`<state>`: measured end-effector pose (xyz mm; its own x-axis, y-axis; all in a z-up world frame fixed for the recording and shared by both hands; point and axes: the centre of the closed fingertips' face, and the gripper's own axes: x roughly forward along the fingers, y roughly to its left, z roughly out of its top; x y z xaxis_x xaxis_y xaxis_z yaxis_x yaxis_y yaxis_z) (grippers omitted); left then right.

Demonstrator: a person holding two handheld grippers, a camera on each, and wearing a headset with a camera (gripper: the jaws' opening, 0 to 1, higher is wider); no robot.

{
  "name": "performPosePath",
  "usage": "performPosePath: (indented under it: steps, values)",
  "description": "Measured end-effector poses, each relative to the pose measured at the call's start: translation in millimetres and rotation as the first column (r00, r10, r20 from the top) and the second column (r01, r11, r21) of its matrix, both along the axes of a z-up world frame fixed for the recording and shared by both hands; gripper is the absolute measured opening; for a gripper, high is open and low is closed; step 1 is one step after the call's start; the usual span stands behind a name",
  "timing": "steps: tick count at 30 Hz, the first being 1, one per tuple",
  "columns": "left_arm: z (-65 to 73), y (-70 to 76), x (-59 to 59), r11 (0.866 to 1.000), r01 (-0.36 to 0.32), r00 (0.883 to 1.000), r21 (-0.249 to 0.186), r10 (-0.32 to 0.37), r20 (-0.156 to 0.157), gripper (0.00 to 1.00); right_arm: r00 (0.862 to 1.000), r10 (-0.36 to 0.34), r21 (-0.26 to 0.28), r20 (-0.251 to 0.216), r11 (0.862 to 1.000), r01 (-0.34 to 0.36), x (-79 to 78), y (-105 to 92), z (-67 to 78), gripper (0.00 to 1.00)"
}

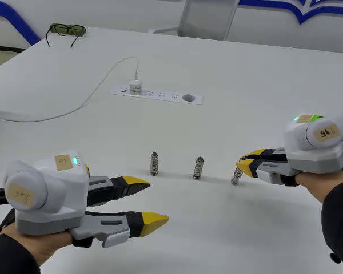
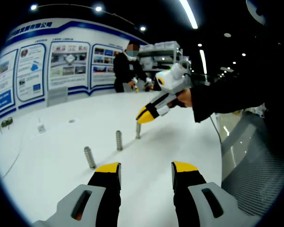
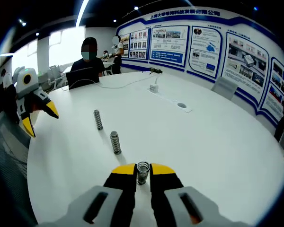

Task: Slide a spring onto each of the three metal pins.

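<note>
Three coil springs stand in a row on the white table, each on a pin: left spring [image 1: 154,163], middle spring [image 1: 198,167] and right spring [image 1: 236,175], which leans. My right gripper [image 1: 244,163] reaches in from the right, its yellow tips at the top of the right spring. In the right gripper view its jaws are closed in on that spring [image 3: 142,172], with the other two springs [image 3: 115,142] [image 3: 98,120] beyond. My left gripper [image 1: 154,201] is held open at the lower left, short of the row, nothing between its jaws [image 2: 146,168].
A white power strip [image 1: 157,95] with a plugged cable lies behind the springs. Dark glasses [image 1: 67,29] rest at the far left, and a chair [image 1: 206,20] stands at the far edge. A seated person [image 3: 87,61] is across the table.
</note>
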<state>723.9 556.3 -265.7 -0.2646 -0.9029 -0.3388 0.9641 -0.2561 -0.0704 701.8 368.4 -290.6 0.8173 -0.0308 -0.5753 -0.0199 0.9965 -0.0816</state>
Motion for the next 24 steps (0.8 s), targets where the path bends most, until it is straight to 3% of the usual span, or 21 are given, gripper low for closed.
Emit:
performPosePath:
  steps: [14,24]
  values:
    - [-0.8,-0.4,0.5,1.000,-0.006,1.000,0.004,0.006,-0.002,0.44,0.999,-0.002,0.014,-0.035,1.000,0.002,0.3,-1.0,-17.4,0.12]
    - [-1.4,-0.6,3.7,1.000,-0.011,1.000,0.002,0.011,-0.004,0.44,0.999,-0.005,0.012,-0.036,1.000,0.005,1.1,-0.3,-17.8,0.13]
